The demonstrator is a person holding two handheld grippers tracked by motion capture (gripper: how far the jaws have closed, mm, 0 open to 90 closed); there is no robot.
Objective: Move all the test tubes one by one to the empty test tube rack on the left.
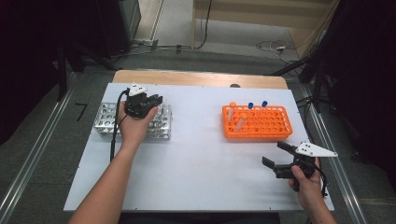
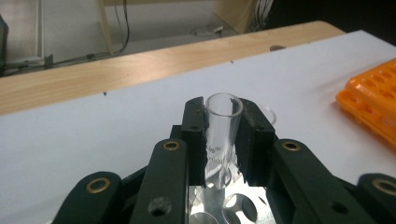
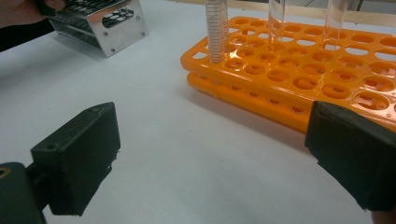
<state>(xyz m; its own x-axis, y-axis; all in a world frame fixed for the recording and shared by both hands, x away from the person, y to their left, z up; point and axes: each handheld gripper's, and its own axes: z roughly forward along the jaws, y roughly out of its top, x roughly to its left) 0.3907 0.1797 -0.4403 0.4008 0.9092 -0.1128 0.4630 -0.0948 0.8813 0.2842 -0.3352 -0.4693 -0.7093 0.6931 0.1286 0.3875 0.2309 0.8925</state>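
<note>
The left gripper (image 2: 223, 135) is clamped on a clear open-topped glass test tube (image 2: 222, 122), its black pads pressed against the tube's two sides just under the rim; the tube stands upright with its lower end down among the round holes of the shiny perforated metal rack (image 1: 105, 119) at the left of the white table top (image 1: 201, 154); whether its foot rests on the bottom of a hole I cannot tell. The step in hand looks like seating this tube in the metal rack, or else drawing it out; the pictures do not settle which. The right gripper (image 1: 278, 160) hangs released, its jaws wide apart and holding nothing, just in front of the orange plastic rack (image 1: 258, 125) with its few capped tubes standing in the back rows. If seating, the next move calls for a straight lowering, keeping the tube plumb, then letting go only once it is borne by the rack.
</note>
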